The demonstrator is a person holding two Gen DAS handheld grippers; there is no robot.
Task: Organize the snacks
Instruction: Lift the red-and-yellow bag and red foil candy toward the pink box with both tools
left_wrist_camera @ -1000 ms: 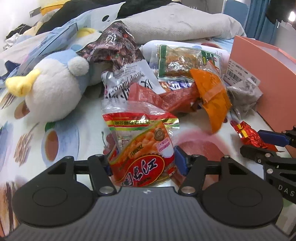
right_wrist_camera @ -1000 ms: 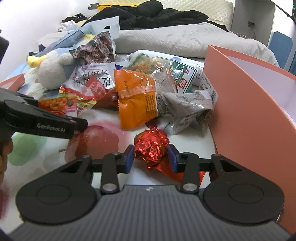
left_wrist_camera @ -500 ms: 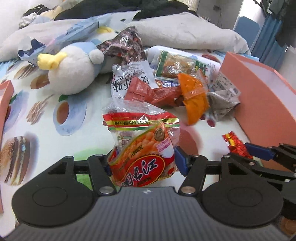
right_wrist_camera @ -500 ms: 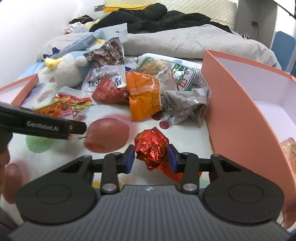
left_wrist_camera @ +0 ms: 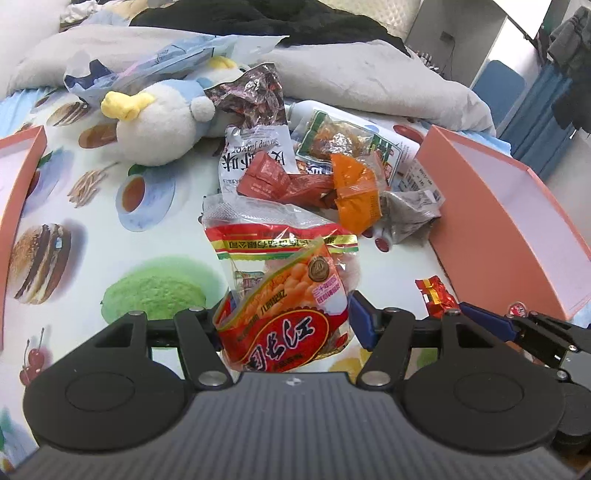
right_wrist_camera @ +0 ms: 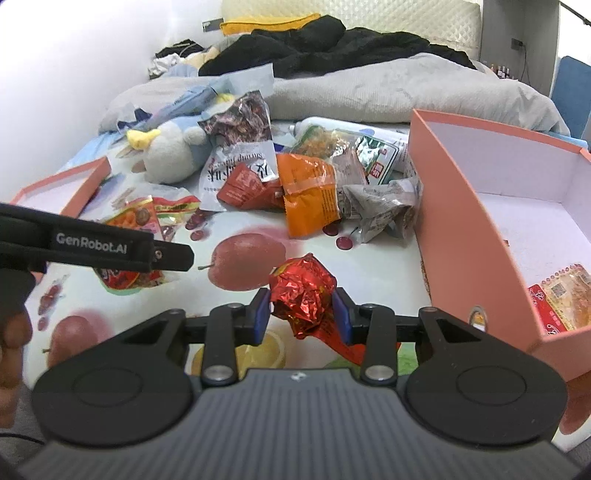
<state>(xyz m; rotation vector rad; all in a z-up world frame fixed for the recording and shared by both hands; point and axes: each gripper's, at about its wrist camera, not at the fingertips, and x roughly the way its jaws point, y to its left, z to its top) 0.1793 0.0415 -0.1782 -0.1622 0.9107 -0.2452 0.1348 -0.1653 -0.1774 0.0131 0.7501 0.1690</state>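
Between the left jaws a corn snack bag [left_wrist_camera: 284, 295] stands lengthwise upright; right jaws pinch a foil snack [right_wrist_camera: 303, 291].

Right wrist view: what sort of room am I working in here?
Most likely a bedroom, with the snacks spread on a bed. A rumpled grey duvet and a quilted cream headboard lie behind the pile, and a white plush toy with a yellow beak rests on the food-print bedsheet.

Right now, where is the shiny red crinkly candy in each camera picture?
Left wrist view: the red foil snack sits low on the right, held by the right gripper.
Right wrist view: the snack is low in the middle.
Shared landmark: the orange packet in the pile beyond.
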